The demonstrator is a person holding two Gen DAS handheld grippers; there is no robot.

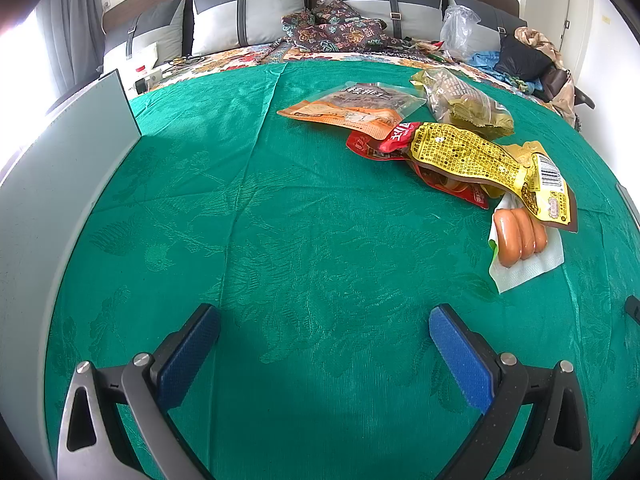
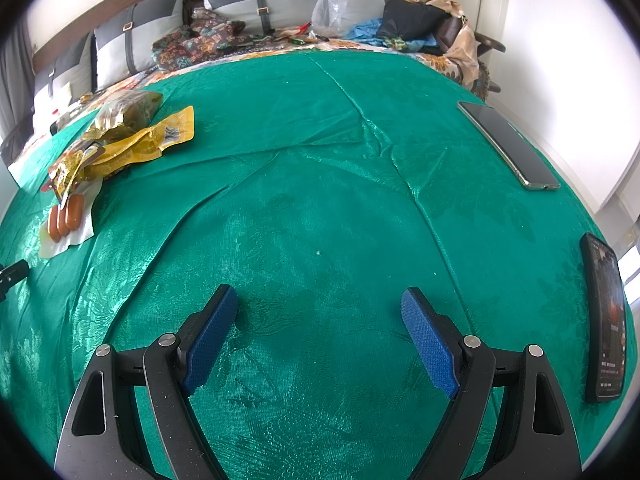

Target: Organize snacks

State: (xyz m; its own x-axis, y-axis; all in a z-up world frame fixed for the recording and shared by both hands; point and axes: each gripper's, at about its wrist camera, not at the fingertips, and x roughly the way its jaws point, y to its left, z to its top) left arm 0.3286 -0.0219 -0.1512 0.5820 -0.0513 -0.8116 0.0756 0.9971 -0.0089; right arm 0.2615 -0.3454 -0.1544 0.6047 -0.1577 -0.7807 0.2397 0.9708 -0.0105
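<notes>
Snack packets lie in a loose heap on the green cloth [image 1: 280, 220]. A pack of sausages [image 1: 520, 236] sits nearest, with a yellow printed bag [image 1: 480, 156] over a red packet [image 1: 384, 140], an orange-and-clear pouch [image 1: 352, 108] and a gold-green bag [image 1: 464, 100] behind. In the right wrist view the sausages [image 2: 66, 216] and the yellow bag [image 2: 132, 144] lie far left. My left gripper [image 1: 324, 320] stands open over bare cloth, well short of the heap. My right gripper [image 2: 318, 304] is open too, nothing between its blue pads.
A pale grey box [image 1: 60, 184] stands at the left edge. Two phones [image 2: 508, 144] [image 2: 606, 320] lie at the right side of the cloth. Beyond the cloth are pillows [image 1: 248, 12], crumpled patterned fabric [image 1: 332, 28], a plastic bag [image 2: 332, 4] and piled clothes [image 2: 432, 12].
</notes>
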